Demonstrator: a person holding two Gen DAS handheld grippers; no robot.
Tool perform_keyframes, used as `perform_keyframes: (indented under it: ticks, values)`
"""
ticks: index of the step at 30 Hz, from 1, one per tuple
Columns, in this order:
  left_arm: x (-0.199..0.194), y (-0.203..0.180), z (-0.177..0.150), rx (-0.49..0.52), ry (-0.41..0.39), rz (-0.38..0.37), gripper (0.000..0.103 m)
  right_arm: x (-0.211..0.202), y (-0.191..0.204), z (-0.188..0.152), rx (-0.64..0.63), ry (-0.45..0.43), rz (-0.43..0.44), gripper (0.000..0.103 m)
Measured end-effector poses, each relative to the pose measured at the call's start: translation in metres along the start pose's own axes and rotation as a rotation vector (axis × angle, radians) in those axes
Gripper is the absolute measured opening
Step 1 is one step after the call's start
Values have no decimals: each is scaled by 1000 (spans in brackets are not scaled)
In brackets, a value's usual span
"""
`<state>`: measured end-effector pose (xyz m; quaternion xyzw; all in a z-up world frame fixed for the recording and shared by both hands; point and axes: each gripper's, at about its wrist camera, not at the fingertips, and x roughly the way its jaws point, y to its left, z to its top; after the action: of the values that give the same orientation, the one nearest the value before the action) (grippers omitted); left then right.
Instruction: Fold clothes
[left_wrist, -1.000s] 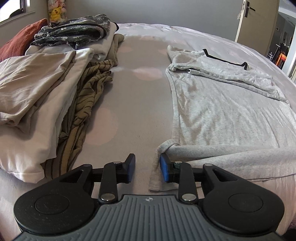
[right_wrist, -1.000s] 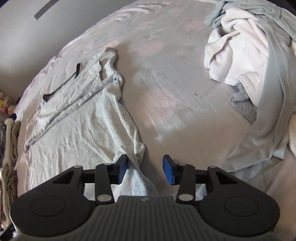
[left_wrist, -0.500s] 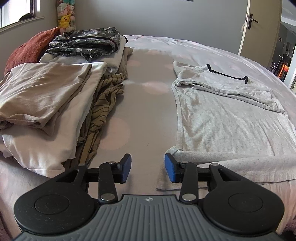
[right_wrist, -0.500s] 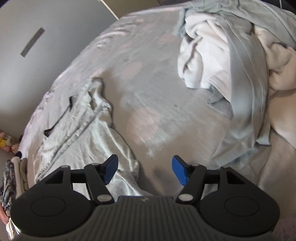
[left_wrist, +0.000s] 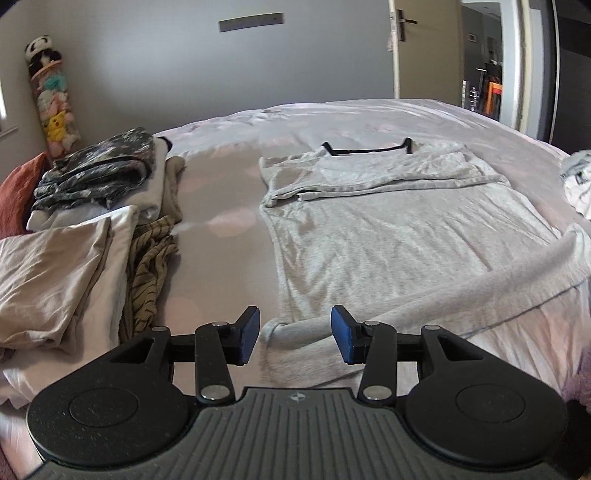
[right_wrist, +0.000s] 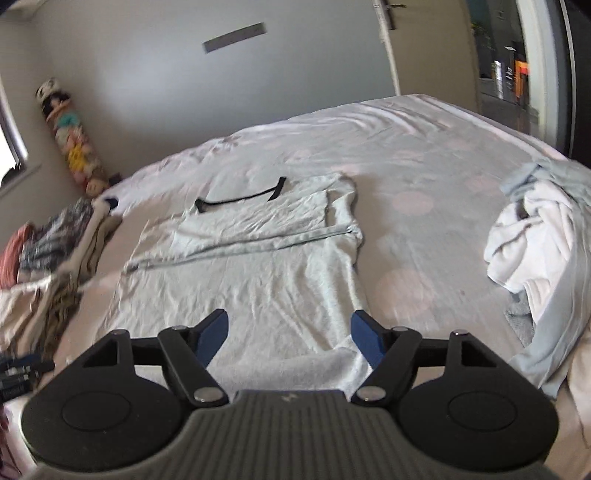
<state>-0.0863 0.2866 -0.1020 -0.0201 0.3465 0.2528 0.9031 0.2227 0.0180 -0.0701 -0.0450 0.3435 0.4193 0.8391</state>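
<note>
Bedroom scene: grey shirt (left_wrist: 388, 236) lay flat mid-bed (left_wrist: 221, 280), sleeves tucked in, folded stack (left_wrist: 74, 258) left of it. Left gripper (left_wrist: 294, 334) was opening over the shirt's rolled hem, right gripper (right_wrist: 288, 334) sat released near it. Next move's probably regrabbing that hem and folding it toward the collar.

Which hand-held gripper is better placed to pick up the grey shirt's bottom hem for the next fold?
Probably left: the left hand-held gripper, jaws opening, has the grey shirt's hem corner between its pads. The right hand-held gripper sits open over the hem's other end.
</note>
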Motion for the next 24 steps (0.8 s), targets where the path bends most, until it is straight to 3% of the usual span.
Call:
perform_keyframes:
  ticks: [5, 12, 19, 24]
  values:
    - [0, -18, -13, 140, 0, -33, 40, 12, 35, -17, -241, 70, -15, 65]
    - [10, -56, -29, 415, 34, -42, 40, 31, 76, -46, -555, 148, -86, 63]
    - [28, -80, -39, 724, 76, -4, 40, 34, 66, -43, -500, 161, -71, 64]
    - [33, -84, -40, 870, 99, -33, 40, 36, 58, -40, -430, 162, -55, 64]
